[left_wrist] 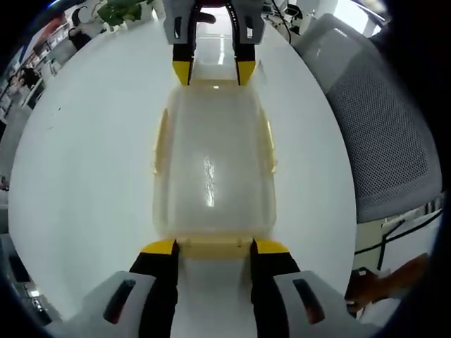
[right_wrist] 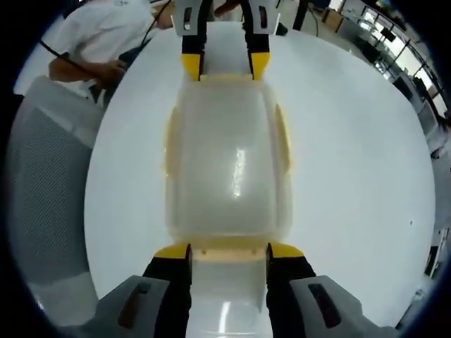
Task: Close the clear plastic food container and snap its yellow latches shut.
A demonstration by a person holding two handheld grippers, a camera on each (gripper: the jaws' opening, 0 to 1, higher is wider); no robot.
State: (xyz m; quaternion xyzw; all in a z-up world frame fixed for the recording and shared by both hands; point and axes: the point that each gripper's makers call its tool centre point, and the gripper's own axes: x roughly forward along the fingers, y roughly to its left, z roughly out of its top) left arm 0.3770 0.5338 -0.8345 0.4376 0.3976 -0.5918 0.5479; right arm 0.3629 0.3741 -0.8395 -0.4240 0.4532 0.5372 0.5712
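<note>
Container (left_wrist: 213, 165) of clear plastic, its lid down, lies lengthwise on a round white table (left_wrist: 84, 176) in the left gripper view, with pale yellow latches along its two long sides (left_wrist: 161, 141) and a yellow latch strip at each short end. The left gripper (left_wrist: 213, 246) rises from the bottom of this view, its yellow-tipped black jaws parted about as wide as the near end latch (left_wrist: 213, 246) and standing right at that end of the container; whether the tips press the latch cannot be told. At the far end the right gripper (left_wrist: 213, 72) comes down from the top, its yellow tips meeting the far rim, jaws likewise spread. A grey mesh chair (left_wrist: 384, 134) stands beside the table on the right. In the right gripper view the same container (right_wrist: 229, 165) runs away from the camera on the table (right_wrist: 352, 162). The right gripper (right_wrist: 229, 251) has its jaws apart at either side of the near latch strip (right_wrist: 229, 246), tips against the container's end. The left gripper (right_wrist: 225, 65) meets the opposite end. A person in a white shirt (right_wrist: 106, 35) sits beyond the table's edge at upper left, and the grey chair (right_wrist: 49, 183) shows at left.
</note>
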